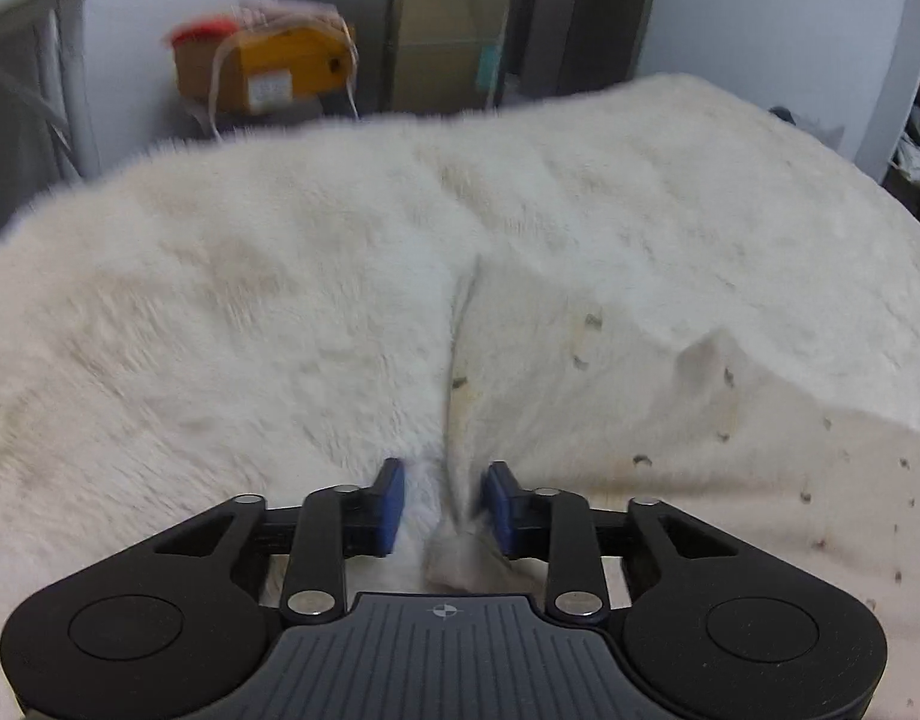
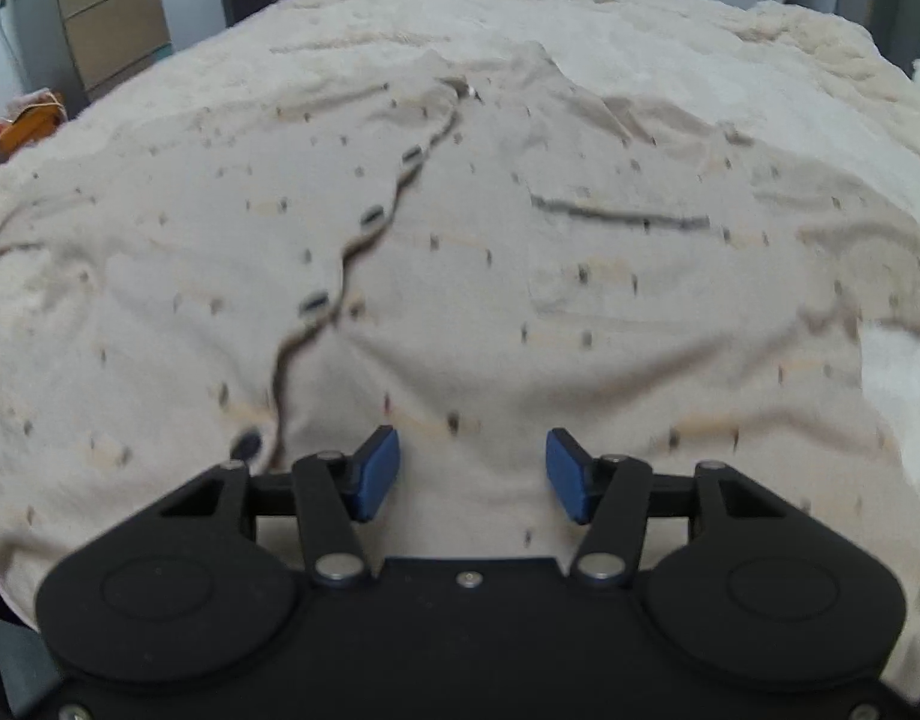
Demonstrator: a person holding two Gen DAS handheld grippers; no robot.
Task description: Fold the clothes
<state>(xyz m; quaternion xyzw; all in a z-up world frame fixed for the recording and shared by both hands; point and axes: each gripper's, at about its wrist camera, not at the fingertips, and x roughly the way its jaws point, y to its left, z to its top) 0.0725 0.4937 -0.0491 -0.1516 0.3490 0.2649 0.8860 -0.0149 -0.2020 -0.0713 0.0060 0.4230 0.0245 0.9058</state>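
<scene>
surface: bed with fluffy white blanket (image 1: 250,300) | on it: cream speckled button shirt (image 2: 460,276), spread flat

left wrist: close, angled down | right wrist: same | shared: bed (image 1: 280,300)

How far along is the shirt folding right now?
Barely started. The shirt lies spread open, front up, with no fold visible. In hand: the left tongs stand around a bunched ridge of fabric, pads not clearly pressing; the right tongs stand open over the hem. Every fold remains.
</scene>
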